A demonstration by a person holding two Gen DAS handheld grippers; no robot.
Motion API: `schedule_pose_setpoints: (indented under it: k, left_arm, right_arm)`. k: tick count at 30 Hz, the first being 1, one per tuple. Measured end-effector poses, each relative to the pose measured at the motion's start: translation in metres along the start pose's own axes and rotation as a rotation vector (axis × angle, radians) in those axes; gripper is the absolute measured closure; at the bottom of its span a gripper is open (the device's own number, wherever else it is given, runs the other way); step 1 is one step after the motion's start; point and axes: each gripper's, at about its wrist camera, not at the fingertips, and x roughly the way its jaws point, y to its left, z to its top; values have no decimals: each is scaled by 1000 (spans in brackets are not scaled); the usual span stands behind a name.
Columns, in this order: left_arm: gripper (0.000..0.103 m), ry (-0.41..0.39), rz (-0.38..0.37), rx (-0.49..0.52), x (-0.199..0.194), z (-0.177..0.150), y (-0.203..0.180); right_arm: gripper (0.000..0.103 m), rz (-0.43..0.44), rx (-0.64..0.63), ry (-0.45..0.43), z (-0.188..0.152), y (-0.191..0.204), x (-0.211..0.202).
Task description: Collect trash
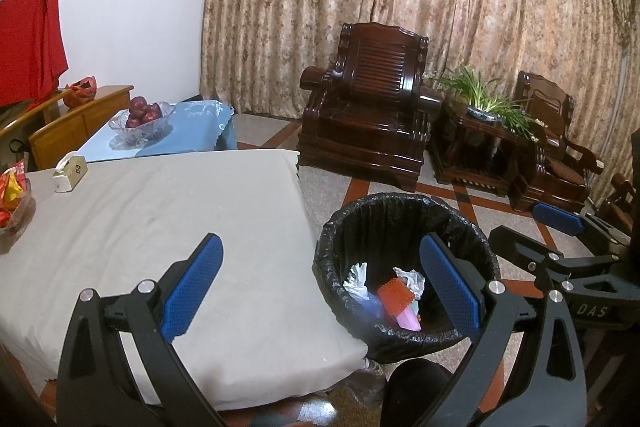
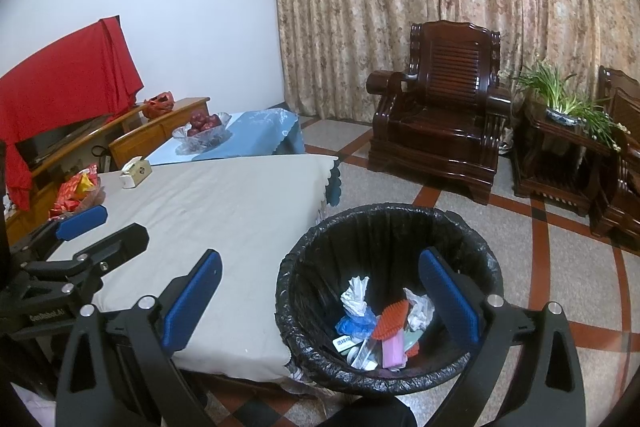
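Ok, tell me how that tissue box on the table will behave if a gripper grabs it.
The tissue box looks like thin card, so probably light and apt to dent. It lies flat on the cloth, so likely to slide, not tip.

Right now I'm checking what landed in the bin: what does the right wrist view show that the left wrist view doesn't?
Only the right wrist view shows a blue wrapper and a labelled packet low in the bin. Only the left wrist view shows the right tool, open. Both show the red brush, pink item, white crumpled scraps and grey tablecloth.
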Motion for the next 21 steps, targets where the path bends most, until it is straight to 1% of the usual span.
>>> schedule_pose_setpoints:
  k: [14, 21]
  left_arm:
    - [7, 1, 1, -2, 0, 3, -1]
    - [7, 7, 2, -3, -2, -3, 2]
  right_arm:
    - [6, -1, 1, 4, -3, -2, 0]
    - [6, 0, 1, 6, -3, -3, -1]
